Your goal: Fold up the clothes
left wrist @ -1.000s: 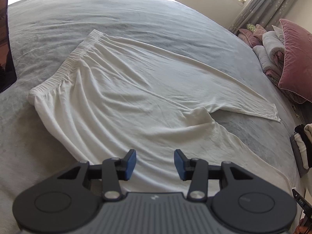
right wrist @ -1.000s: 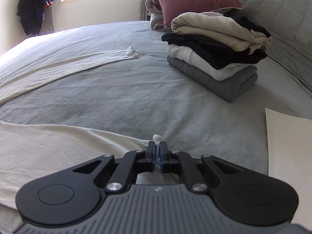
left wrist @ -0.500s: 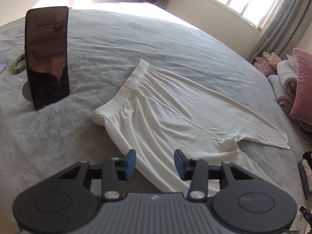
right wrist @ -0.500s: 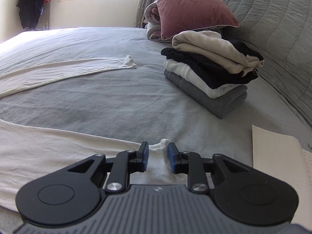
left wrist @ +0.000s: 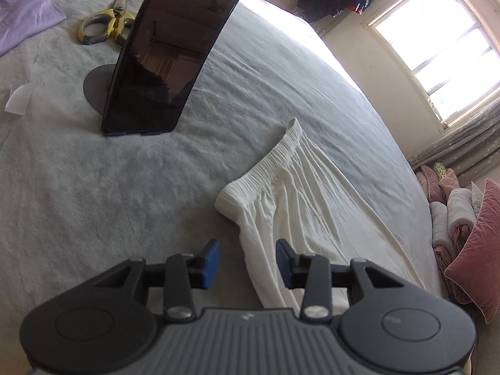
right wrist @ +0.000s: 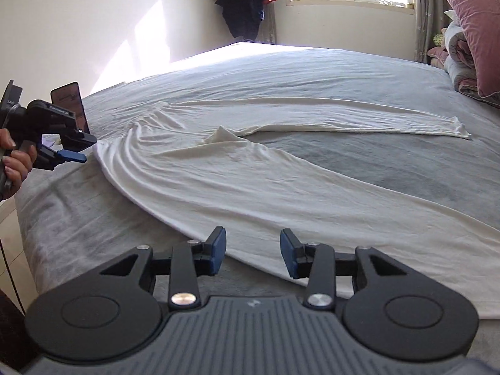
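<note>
Currently the white trousers (right wrist: 250, 181) lie spread flat on the grey bed (left wrist: 93, 203), legs parted in a V and waistband (left wrist: 275, 159) toward the standing phone (left wrist: 168, 50); this layout exposes every edge for the first fold. The left gripper (left wrist: 247, 261) hangs over the near waistband corner with its jaws closing, and the trouser edge lies below the gap, but the pads do not press on it (no grip yet). The right gripper (right wrist: 252, 251) hovers above the outer edge of the nearer leg, jaws opening, nothing clamped between them. In the right wrist view the person's hand (right wrist: 14, 159) holds the left tool beside the waist end. Judged from placement, each tool takes one end of the same long side, so that side can be carried over onto the farther leg.
</note>
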A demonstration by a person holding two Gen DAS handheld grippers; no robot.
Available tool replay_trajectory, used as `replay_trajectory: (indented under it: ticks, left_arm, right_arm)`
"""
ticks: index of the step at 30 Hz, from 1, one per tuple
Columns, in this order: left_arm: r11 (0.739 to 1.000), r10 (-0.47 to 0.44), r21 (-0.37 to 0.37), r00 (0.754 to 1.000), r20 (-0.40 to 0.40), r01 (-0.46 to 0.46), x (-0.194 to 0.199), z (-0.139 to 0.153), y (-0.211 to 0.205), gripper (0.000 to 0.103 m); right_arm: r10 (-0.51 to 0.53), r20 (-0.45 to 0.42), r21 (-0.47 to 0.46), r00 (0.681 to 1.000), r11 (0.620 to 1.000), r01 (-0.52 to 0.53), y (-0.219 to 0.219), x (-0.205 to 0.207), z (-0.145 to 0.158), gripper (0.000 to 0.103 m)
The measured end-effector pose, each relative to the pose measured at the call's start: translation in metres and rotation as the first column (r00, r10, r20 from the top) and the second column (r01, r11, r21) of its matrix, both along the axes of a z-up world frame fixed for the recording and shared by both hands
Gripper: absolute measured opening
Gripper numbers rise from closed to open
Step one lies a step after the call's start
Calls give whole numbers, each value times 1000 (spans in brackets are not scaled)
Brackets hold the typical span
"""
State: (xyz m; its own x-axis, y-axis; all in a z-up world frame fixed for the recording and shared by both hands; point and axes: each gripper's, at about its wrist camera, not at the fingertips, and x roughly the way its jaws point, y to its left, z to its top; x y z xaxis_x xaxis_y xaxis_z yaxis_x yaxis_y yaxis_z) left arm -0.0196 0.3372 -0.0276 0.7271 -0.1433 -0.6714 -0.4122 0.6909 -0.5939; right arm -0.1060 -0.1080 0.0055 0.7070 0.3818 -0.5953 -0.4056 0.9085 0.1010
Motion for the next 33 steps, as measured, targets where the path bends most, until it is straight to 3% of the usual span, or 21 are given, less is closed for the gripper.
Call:
replay_trajectory:
  ticks: [3, 6, 8, 9, 18, 22, 26, 28, 29, 31, 33]
  left_arm:
    - [1000, 7, 11, 1000, -23, -7, 6, -7, -2, 18]
    - [999, 13, 48, 999, -46, -11, 9, -13, -5, 1]
    - [997, 21, 70, 999, -44, -18, 8, -13, -6, 1]
    - [997, 24, 79, 999, -45, -20, 6, -11, -6, 0]
    - [992, 7, 127, 999, -35, -3, -13, 0, 5, 0]
    - [984, -20, 175, 997, -71, 32, -11, -12, 5, 1]
    - [984, -10, 174, 998, -66, 21, -14, -9, 6, 7]
    - [978, 14, 207, 998, -61, -1, -16, -3, 5, 23]
    - [967, 35, 255, 998, -54, -20, -18, 3, 2, 34]
    - [938, 47, 345, 998, -31, -34, -18, 14, -5, 35]
    - [919, 31, 393, 1000, -4, -27, -18, 23, -13, 37]
  right_arm:
    - [91, -2, -69, 996, 994, -91, 27, 1, -6, 43]
    - [108, -16, -157, 994, 982, -109, 42, 10, -17, 37]
    - [117, -1, -200, 993, 973, -115, 47, 10, -20, 4]
    - [121, 6, -221, 993, 968, -117, 49, 10, -21, 0]
    - [162, -15, -256, 987, 953, -160, 48, -17, -3, 0]
    - [159, -39, -269, 986, 949, -164, 52, -15, -14, 0]
    - [132, -38, -253, 991, 958, -137, 54, -12, -21, 9]
    - [113, -42, -227, 993, 967, -120, 49, -12, -16, 17]
    - [95, -34, -223, 995, 970, -101, 44, -13, -13, 30]
    - [60, -17, -217, 998, 974, -62, 34, -16, -8, 56]
    - [-9, -14, -198, 1000, 980, 7, 15, -17, -4, 56]
